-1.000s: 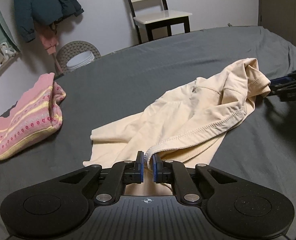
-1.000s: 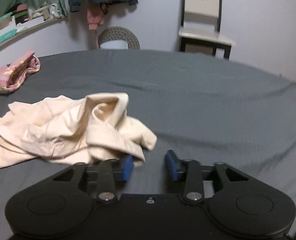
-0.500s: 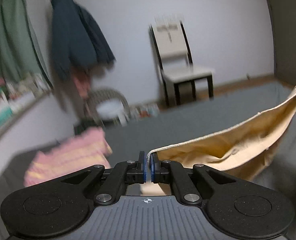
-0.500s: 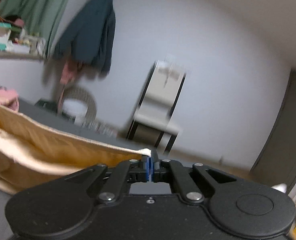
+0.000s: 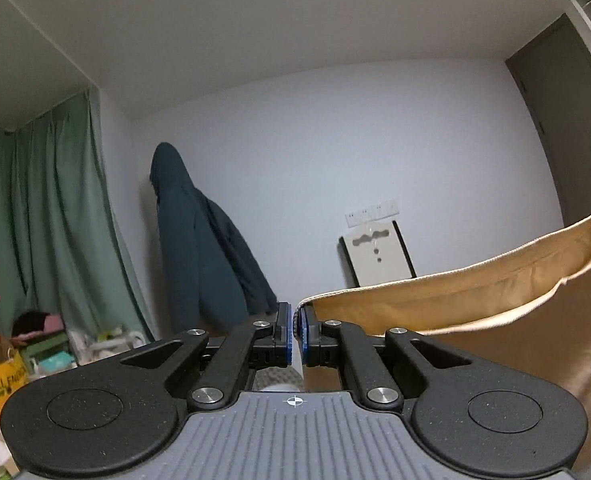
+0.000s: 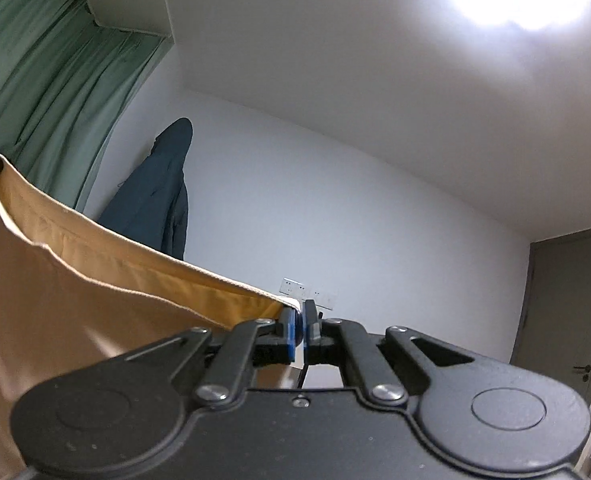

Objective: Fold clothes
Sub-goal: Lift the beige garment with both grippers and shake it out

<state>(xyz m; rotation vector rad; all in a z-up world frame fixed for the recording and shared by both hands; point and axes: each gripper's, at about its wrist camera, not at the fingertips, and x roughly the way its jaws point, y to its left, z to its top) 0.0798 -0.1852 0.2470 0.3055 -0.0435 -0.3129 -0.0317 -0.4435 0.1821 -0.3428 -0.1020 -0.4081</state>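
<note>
Two tongs clamped on one beige garment [image 5: 475, 304]: my left tongs [image 5: 296, 334] pinch one end of its hemmed edge, my right tongs [image 6: 299, 330] the other. It hangs spread between them in the air, unfolded; every fold remains.

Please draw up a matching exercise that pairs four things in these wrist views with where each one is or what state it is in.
Things:
1. beige garment
2. dark teal jacket
3. green curtain
4. grey door

Places or states:
A. closed, at the far right
B. hanging on the white wall
C. stretched between the left gripper and the right gripper
D. covering the left side of the room

Pairs: 1-C, 2-B, 3-D, 4-A
</note>
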